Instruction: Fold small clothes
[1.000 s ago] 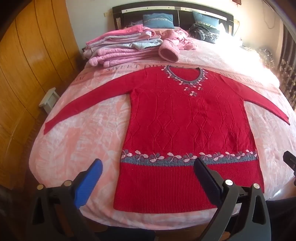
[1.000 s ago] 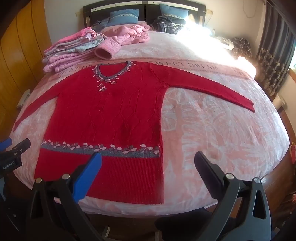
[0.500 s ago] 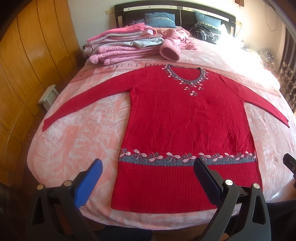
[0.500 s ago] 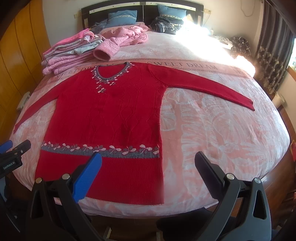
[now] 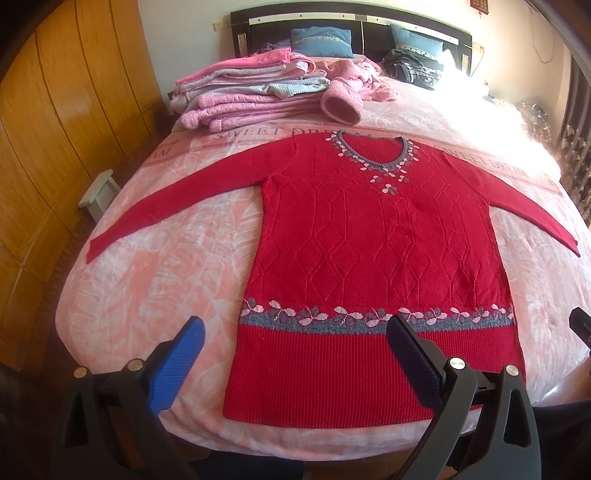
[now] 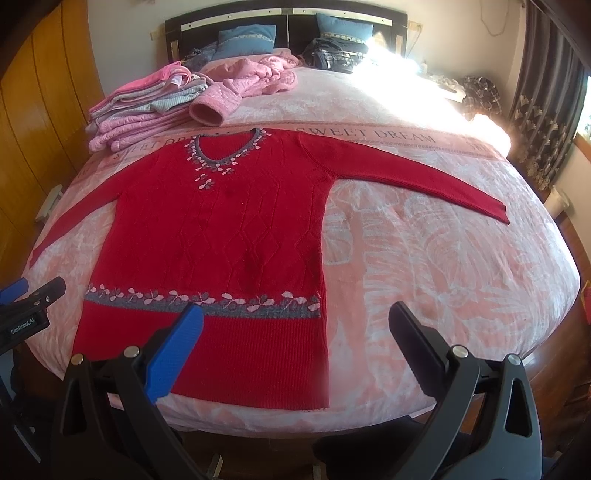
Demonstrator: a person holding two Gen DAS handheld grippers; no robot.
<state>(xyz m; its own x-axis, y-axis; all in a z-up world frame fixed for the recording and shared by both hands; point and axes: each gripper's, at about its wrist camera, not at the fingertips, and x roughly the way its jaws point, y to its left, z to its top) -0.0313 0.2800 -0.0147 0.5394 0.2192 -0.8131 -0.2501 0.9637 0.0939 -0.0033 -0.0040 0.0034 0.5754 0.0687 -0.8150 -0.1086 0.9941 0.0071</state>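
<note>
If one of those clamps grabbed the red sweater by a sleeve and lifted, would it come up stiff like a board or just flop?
Probably flop: the red sweater is soft knit lying flat, following the pink bedspread. Its long sleeve would likely rise first and stretch, the body dragging after. It looks thick, so fairly heavy for clothing, and the ribbed knit seems unlikely to slip from a pinch.

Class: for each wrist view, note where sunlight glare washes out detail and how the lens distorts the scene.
Left wrist view: glare bleaches the bed top right; wardrobe panels bow. Right wrist view: glare whitens the bedspread by the headboard; curtain curves.
</note>
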